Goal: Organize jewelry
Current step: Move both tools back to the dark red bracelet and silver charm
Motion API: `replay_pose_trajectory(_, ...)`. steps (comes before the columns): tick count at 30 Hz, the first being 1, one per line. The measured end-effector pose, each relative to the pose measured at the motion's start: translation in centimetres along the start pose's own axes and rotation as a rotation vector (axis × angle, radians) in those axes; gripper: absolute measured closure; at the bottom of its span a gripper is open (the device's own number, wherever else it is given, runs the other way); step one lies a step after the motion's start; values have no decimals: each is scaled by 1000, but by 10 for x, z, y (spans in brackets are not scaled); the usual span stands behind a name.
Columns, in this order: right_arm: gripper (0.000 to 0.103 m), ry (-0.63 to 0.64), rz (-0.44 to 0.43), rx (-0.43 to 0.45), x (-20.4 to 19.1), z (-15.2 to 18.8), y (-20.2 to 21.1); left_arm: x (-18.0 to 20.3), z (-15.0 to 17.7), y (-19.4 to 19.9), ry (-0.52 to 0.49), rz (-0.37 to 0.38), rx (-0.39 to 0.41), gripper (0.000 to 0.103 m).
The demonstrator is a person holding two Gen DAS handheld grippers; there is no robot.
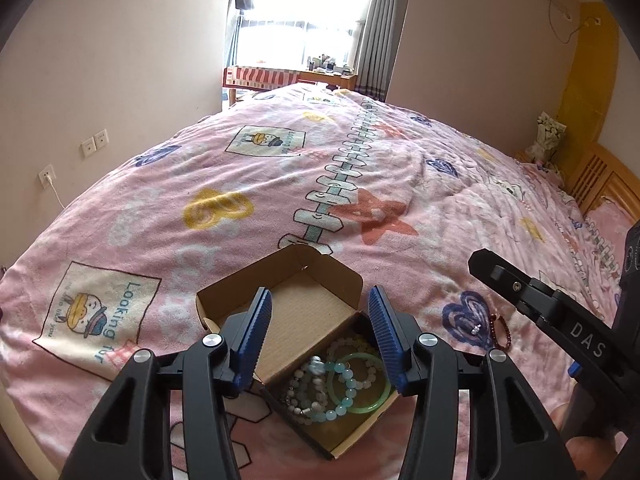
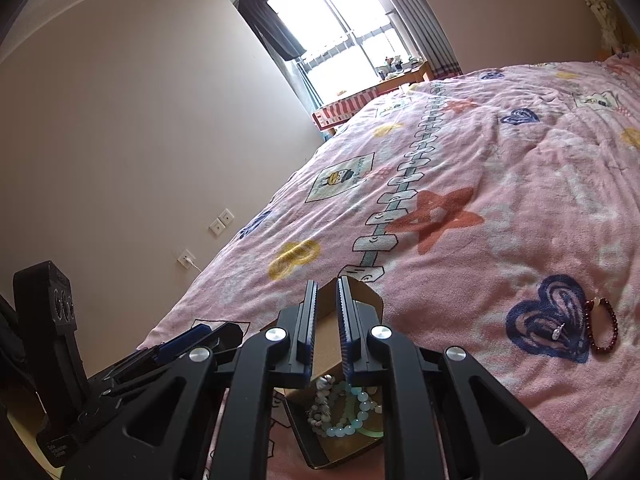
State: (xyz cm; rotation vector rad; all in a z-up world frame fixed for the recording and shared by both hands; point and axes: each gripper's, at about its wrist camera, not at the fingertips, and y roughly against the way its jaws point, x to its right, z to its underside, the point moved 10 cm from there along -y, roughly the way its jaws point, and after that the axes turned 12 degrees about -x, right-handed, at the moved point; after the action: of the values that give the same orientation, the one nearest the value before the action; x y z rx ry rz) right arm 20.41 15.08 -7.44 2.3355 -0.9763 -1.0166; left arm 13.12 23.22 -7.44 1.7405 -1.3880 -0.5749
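Observation:
An open cardboard box [image 1: 304,312] lies on the pink bedspread, its lid flipped back. Inside are a green bangle [image 1: 360,384], a pale blue bead bracelet [image 1: 340,396] and white bead bracelets [image 1: 308,384]. My left gripper [image 1: 320,308] is open and empty, hovering over the box. My right gripper [image 2: 326,300] is above the same box [image 2: 360,304], jaws a narrow gap apart, holding nothing visible. A dark red bead bracelet [image 2: 604,326] and a small silver ring [image 2: 557,334] lie on the bedspread to the right of the box; they also show in the left wrist view [image 1: 500,332].
The pink patterned bedspread [image 1: 280,184] covers the whole bed. A wooden headboard [image 1: 604,184] stands at far right. A wall with sockets [image 1: 94,142] runs along the left. A desk [image 1: 288,76] sits under the window beyond the bed.

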Motion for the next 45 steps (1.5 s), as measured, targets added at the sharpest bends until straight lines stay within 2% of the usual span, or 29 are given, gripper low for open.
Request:
replay_pose_trajectory(13, 91, -15, 6, 6, 11, -1, 7, 22, -1, -7, -19, 21, -10, 51)
replay_pose_trajectory(26, 91, -54, 33, 28, 40, -6, 29, 49, 0, -17, -35, 52, -30, 51)
replay_pose_trajectory(35, 91, -103, 86, 59, 87, -7, 62, 88, 3, -27, -68, 93, -46, 51)
replay_pose_trajectory(45, 91, -159, 159, 73, 151, 0, 105, 155, 17, -51, -144, 140, -99, 51)
